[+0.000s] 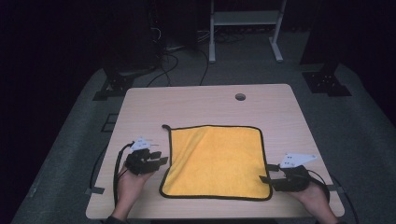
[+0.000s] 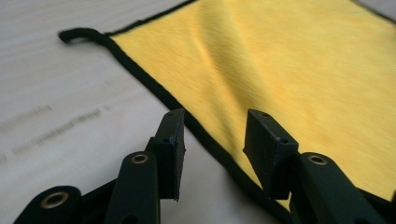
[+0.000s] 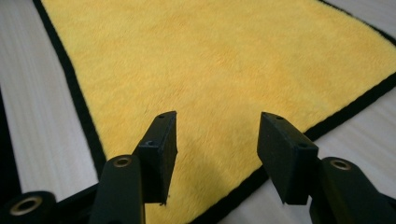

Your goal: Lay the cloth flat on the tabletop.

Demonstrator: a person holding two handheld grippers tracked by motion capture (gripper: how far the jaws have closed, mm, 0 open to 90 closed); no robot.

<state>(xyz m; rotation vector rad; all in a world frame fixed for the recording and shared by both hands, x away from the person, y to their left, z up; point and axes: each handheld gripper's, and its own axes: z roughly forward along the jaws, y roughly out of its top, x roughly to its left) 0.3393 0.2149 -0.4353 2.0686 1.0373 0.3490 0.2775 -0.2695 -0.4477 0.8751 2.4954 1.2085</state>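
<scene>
Both sets of jaws stand apart with nothing clamped between them. The left gripper (image 1: 161,157) sits just off the left edge of the yellow cloth (image 1: 217,161); in the left gripper view the black hem (image 2: 154,88) runs between the two jaws, and whether a pad touches it cannot be told. The right gripper (image 1: 270,173) sits at the cloth's near right corner, and in the right gripper view its jaws straddle that corner, apart from the pile.

The cloth lies flat and unfolded on the near half of the table (image 1: 205,100), roughly square to it, with a hanging loop (image 1: 165,126) trailing from its far left corner. A shallow ridge crosses the far left part — otherwise the surface is smooth.

Judgement: the step in hand appears to be a two-handed handling of the cloth by its edges, likely a fold. To do it well, each gripper should take the hem itself rather than the thick pile, at matching points on either side, so the cloth lifts evenly and does not skew.

Room for movement: the far half of the table is bare apart from a small round hole (image 1: 240,96), giving free travel forward. The near hem lies close to the table's front edge — little margin there. The cables behind each hand should be kept off the cloth.
</scene>
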